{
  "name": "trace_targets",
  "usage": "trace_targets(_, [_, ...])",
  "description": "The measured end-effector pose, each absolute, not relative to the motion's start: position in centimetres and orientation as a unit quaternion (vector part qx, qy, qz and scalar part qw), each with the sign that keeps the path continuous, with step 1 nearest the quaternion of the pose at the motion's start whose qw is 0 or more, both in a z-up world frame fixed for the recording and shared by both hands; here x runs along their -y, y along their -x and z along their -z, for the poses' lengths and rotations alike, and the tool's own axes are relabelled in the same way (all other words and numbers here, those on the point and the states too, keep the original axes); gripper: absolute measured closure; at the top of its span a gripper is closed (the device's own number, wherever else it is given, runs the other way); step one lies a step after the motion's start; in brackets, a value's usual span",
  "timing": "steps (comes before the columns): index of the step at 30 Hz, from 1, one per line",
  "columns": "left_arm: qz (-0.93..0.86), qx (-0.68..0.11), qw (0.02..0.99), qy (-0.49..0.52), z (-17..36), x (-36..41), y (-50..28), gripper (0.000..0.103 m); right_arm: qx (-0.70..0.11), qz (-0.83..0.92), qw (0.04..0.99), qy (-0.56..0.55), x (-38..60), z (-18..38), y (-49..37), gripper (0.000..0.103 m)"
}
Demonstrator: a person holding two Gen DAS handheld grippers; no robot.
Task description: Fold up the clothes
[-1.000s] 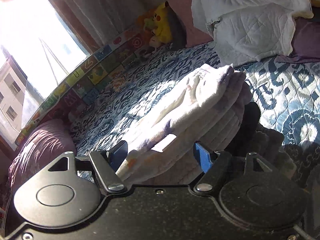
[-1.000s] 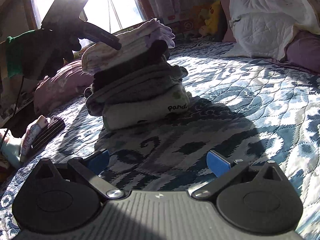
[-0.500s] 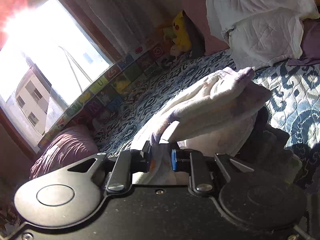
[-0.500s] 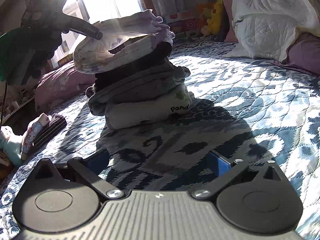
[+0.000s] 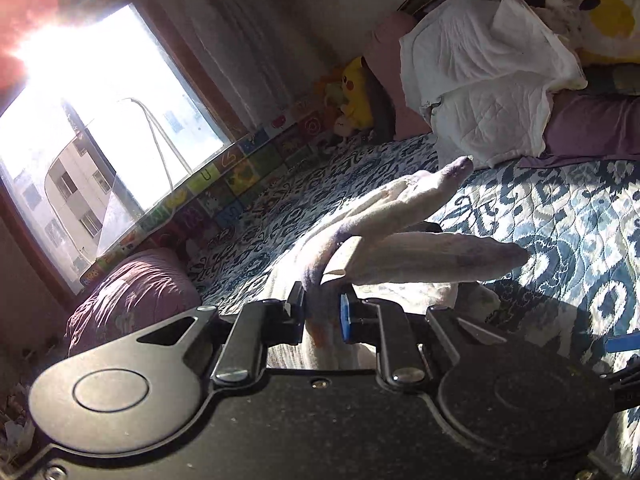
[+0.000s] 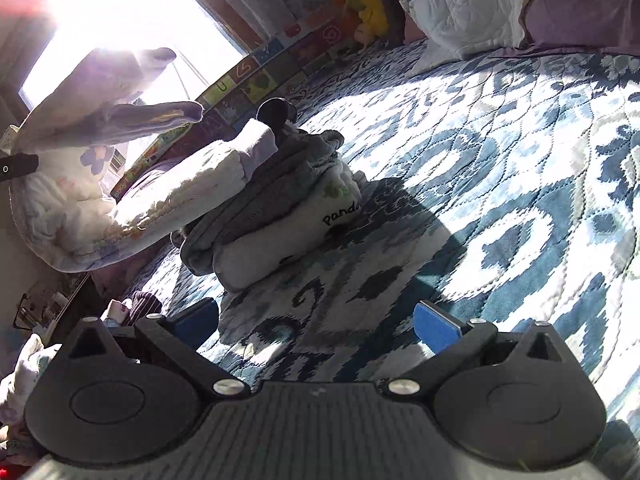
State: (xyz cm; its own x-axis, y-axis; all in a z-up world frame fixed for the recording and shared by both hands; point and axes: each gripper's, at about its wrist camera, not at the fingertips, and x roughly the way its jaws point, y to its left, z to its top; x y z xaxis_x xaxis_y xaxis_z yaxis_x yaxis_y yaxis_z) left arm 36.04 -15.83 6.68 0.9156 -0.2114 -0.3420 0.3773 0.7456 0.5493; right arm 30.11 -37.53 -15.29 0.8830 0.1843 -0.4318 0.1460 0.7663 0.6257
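Note:
My left gripper (image 5: 322,316) is shut on the edge of a white and lavender garment (image 5: 436,256). It holds the garment up, and the folded layers fan out ahead of the fingers. In the right wrist view the same garment (image 6: 100,128) hangs at the upper left. Its lower part sags down and rests against the stack of folded clothes (image 6: 280,208), which sits on the blue patterned bedspread (image 6: 500,184). The bottom item of the stack is white with the word "panda". My right gripper (image 6: 316,326) is open, low over the bedspread, a short way in front of the stack.
White quilted pillows (image 5: 480,92) and a purple one (image 5: 592,128) lie at the head of the bed. A yellow plush toy (image 5: 354,88) sits by the bright window (image 5: 112,112). A maroon cushion (image 5: 132,292) lies on the left. Loose clothes (image 6: 132,308) lie at the bed's near left.
My left gripper went from open around the top garment to shut on it, then lifted it off the stack, so it is unfolding. The right gripper stayed open and tilted.

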Motion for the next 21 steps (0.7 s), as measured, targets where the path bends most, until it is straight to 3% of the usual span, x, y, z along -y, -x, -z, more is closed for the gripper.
trace_targets(8, [0.124,-0.241,0.921,-0.281,-0.2,8.9,-28.6,0.087,-0.245,-0.008,0.909,-0.338,38.3,15.4,-29.4,0.0])
trace_targets(11, [0.109,-0.293,0.904,-0.293,5.3,7.6,-28.0,0.073,-0.258,-0.023,0.91,-0.323,37.5,15.6,-29.7,0.0])
trace_targets(13, [0.1,-0.309,0.898,-0.296,7.6,7.3,-27.3,0.07,-0.272,-0.036,0.911,-0.306,36.4,15.7,-30.0,0.0])
trace_targets(16, [0.101,-0.303,0.907,-0.277,8.4,6.4,-25.3,0.042,-0.288,-0.049,0.908,-0.3,35.2,16.1,-30.6,0.0])
trace_targets(21, [0.096,-0.296,0.916,-0.255,8.9,5.8,-22.9,0.038,-0.304,-0.069,0.889,-0.335,34.3,17.1,-31.9,0.0])
